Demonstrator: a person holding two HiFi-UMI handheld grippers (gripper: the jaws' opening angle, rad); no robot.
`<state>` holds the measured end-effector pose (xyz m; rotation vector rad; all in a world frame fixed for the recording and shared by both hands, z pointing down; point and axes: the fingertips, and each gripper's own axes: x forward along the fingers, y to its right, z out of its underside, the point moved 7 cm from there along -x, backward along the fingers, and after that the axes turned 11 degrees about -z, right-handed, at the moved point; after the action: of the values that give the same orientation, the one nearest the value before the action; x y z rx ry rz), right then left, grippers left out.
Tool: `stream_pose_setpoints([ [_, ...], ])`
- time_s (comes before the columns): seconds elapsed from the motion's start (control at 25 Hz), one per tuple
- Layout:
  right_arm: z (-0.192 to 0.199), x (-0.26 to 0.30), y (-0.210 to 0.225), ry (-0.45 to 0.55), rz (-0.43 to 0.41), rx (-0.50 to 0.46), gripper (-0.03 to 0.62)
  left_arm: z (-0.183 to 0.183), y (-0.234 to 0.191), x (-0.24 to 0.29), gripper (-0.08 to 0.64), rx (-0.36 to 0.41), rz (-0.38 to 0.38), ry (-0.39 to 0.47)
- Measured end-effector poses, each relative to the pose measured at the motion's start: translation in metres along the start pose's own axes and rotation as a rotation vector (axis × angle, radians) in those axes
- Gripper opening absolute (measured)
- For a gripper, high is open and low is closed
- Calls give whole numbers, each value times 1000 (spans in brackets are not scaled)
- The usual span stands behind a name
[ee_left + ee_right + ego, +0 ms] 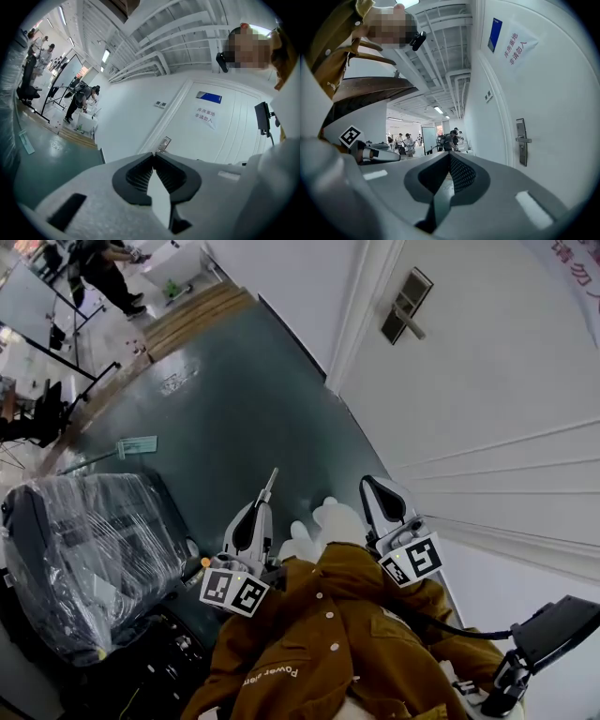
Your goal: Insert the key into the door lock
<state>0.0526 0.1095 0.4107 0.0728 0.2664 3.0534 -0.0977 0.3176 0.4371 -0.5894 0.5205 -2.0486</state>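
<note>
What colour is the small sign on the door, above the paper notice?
Blue. The sign shows best in the left gripper view.

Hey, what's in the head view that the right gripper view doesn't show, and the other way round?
Only the head view: the key sticking out of the left gripper, which is shut on it, and the plastic-wrapped chair. Only the right gripper view: the blue plate high on the door and the ceiling lights. Both: the white door with its lock plate and handle, the left gripper itself, and people in the background.
</note>
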Motion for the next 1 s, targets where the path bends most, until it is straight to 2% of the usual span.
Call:
stream_pose_setpoints([
  [0.2, -2, 24, 41, 8, 26, 9, 6, -12, -4, 52, 21, 19, 16, -23],
  [0.44, -16, 65, 125, 14, 19, 15, 6, -26, 4, 144, 21, 20, 4, -49],
  [0.6, -32, 88, 180, 22, 17, -21, 6, -39, 25, 217, 21, 60, 45, -51],
  [0.8, -52, 105, 242, 20, -2, -33, 6, -47, 62, 288, 21, 64, 86, -49],
  [1.0, -63, 117, 269, 54, 18, -43, 6, -44, 73, 325, 21, 12, 133, -77],
])
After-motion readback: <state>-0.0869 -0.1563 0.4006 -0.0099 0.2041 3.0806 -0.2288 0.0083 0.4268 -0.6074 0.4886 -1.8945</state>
